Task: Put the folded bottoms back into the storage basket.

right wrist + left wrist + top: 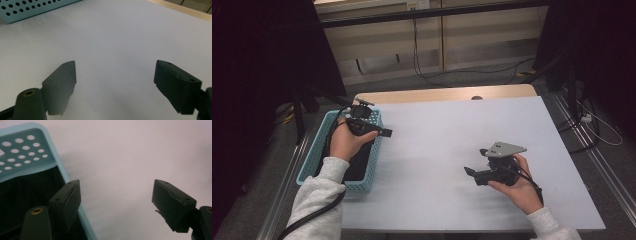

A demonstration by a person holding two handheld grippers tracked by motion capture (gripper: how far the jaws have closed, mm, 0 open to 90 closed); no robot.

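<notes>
The light blue perforated basket [321,150] stood at the left edge of the table [452,150], its long side running away from the person, with a dark lining or dark contents inside that could not be identified. The left gripper [384,132] was held over the basket's far right corner, pointing toward the middle of the table. In the left gripper view its jaws stood wide apart and gripped nothing; one jaw hung over the basket [27,150] rim, the other over the bare white surface. The right gripper [469,171] was positioned well apart from the basket, low over the near right part of the table and pointing left, with its grey three-cornered plate [506,148] on top. In the right gripper view its jaws were likewise spread wide and empty above the white table [112,37], with the basket [30,8] wall at the upper left
</notes>
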